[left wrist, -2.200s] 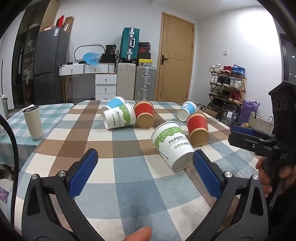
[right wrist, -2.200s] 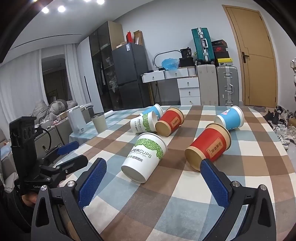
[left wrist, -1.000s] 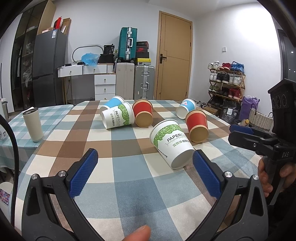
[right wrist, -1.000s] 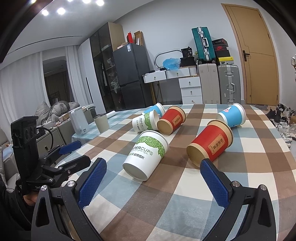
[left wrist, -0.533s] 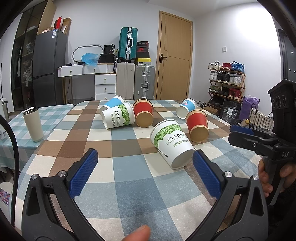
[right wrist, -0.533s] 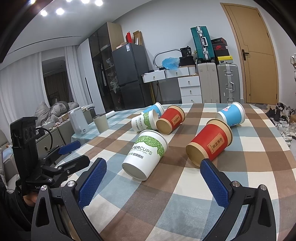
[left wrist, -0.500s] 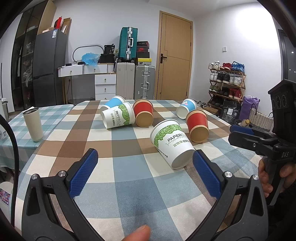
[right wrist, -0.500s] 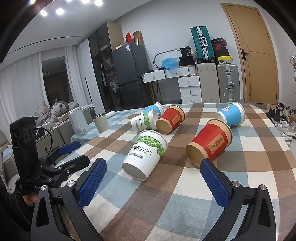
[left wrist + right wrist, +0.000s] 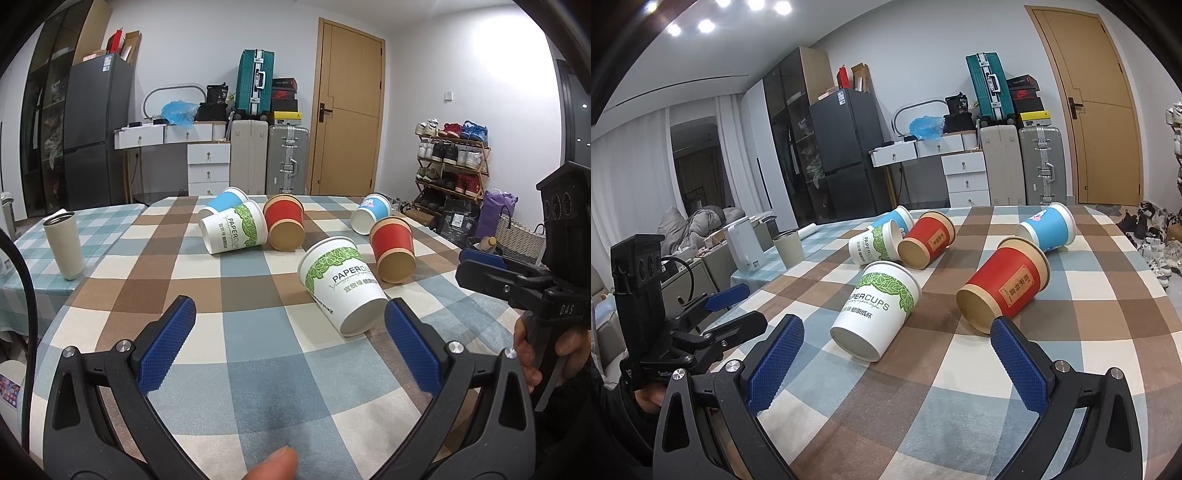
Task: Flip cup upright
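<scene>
Far blue cup (image 9: 221,201) (half hidden behind the white cup (image 9: 233,232))

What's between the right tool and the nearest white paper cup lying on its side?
Nothing visible: only bare checked tablecloth lies between the open right tool and the white paper cup with green leaves.

We have two low fisheye views from the near edge of the checked table (image 9: 258,354); the left wrist view faces across it toward the door (image 9: 349,110), the right wrist view angles leftward toward the fridge (image 9: 846,155); both sit close to the nearest white cup (image 9: 341,286) (image 9: 877,319), share all six tipped cups, and each catches the other gripper at its edge.
</scene>
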Demonstrator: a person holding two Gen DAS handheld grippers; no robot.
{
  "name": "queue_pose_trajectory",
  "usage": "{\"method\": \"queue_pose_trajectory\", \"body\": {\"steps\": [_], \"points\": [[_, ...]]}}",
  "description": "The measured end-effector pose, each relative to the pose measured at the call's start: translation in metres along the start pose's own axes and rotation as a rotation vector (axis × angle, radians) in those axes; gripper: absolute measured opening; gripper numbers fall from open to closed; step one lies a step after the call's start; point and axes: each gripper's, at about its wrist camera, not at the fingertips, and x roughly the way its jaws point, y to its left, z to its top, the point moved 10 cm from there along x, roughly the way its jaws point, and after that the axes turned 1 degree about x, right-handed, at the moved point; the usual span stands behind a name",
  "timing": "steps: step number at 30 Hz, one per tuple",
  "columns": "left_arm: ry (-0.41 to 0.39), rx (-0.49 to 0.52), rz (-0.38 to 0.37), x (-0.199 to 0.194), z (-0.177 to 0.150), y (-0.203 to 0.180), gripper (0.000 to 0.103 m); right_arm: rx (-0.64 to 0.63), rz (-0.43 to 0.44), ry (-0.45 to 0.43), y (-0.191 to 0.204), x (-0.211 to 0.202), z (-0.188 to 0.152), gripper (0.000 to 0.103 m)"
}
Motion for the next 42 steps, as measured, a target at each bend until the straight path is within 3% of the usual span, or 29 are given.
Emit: {"method": "queue_pose_trajectory", "body": {"steps": [16,26,32,42], "points": [[0.015,-0.005,0.014,-0.002,0.003,0.005,0.102,0.009,-0.008,0.004,0.001,0.000,0.001,0.103],[0.152,-0.053,0.024,0.026,-0.003,0.002,0.102,0.017,-0.068,0.006,-0.012,-0.003,0.004,0.103],[0.165,-0.004,0.031,0.042,0.000,-0.014,0.102,0.045,-0.087,0.012,-0.023,-0.004,0.005,0.103],[0.227,-0.032,0.007,0.075,0.003,-0.035,0.102,0.103,-0.143,0.026,-0.043,-0.009,0.004,0.103]]}}
